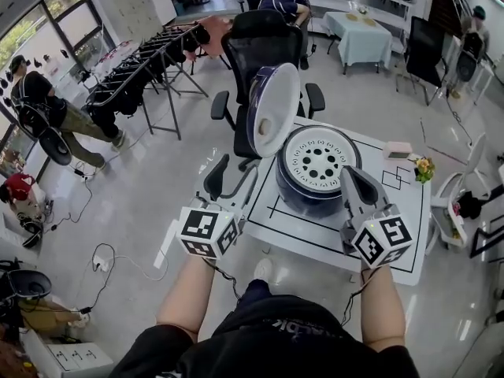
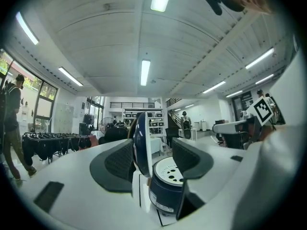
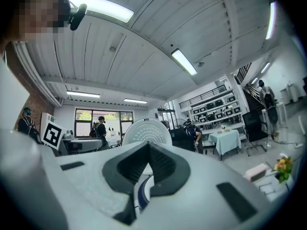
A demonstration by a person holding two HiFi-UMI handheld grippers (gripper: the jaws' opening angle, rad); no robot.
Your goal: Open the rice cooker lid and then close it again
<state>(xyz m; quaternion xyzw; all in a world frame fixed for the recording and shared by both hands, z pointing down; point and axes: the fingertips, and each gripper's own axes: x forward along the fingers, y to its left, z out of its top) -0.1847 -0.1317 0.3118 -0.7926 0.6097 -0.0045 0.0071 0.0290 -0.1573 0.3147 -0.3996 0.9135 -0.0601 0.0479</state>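
Rice cooker (image 1: pixel 299 199) stands mid-counter (image 1: pixel 394 239), its lid (image 1: pixel 274 110) raised upright at the far-left rim. Left gripper (image 1: pixel 233 186), jaws apart and empty, hangs over the floor (image 1: pixel 142 179) off the counter's left edge, near the lid. Right gripper (image 1: pixel 352 176), jaws together and empty, sits just beside the cooker's right wall.

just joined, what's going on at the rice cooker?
A person holds a gripper in each hand in front of a rice cooker on a white table. Its lid stands open and upright. The left gripper has its jaws apart, aimed at the lid's edge but short of it. The right gripper is shut and empty.
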